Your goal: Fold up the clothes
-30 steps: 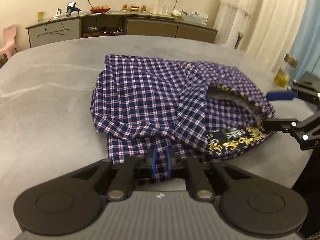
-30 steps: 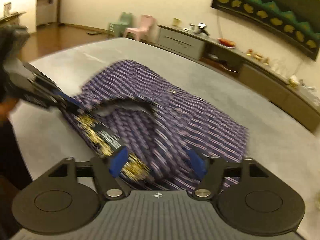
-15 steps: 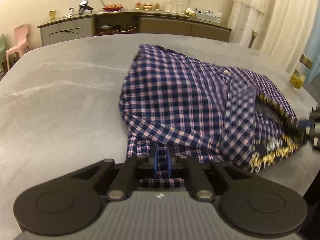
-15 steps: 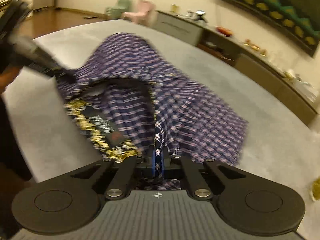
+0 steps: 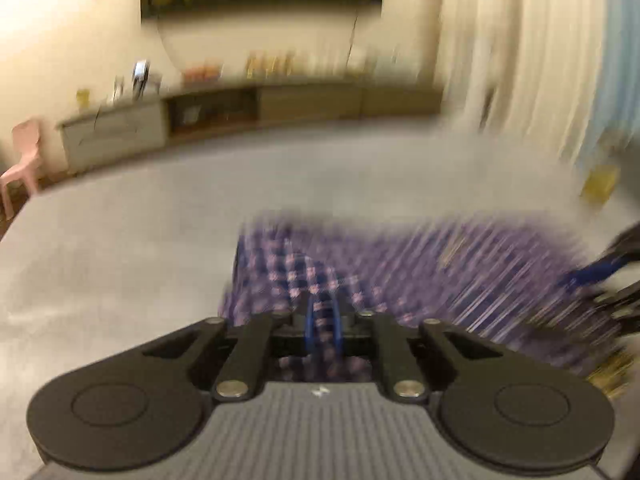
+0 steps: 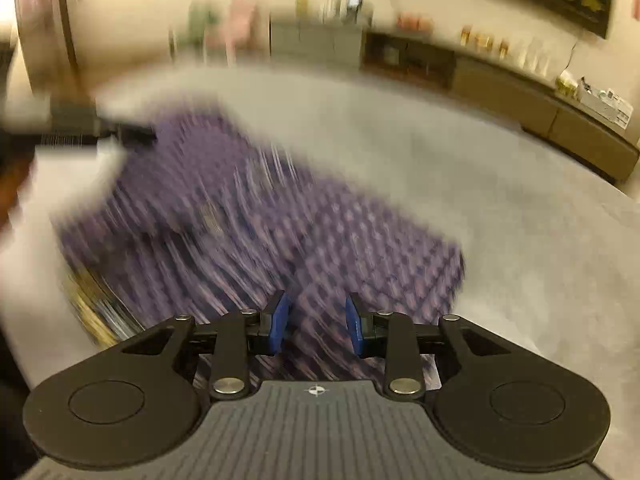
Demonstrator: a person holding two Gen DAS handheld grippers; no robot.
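The left gripper point(image 5: 322, 316) pinches a fold of the checked shirt point(image 5: 420, 276) between its closed blue fingers. The right gripper point(image 6: 319, 322) hangs just above the shirt with its fingers apart, holding nothing. The shirt lies bunched on the grey table point(image 6: 500, 208); both views are blurred.

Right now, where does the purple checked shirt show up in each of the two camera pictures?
Left wrist view: the purple checked shirt lies low and right of centre on the grey table, its near edge pinched in the left gripper.
Right wrist view: it fills the centre and left, beneath the open right gripper.
Shared landmark: the long low sideboard against the far wall, upper right in the right wrist view.
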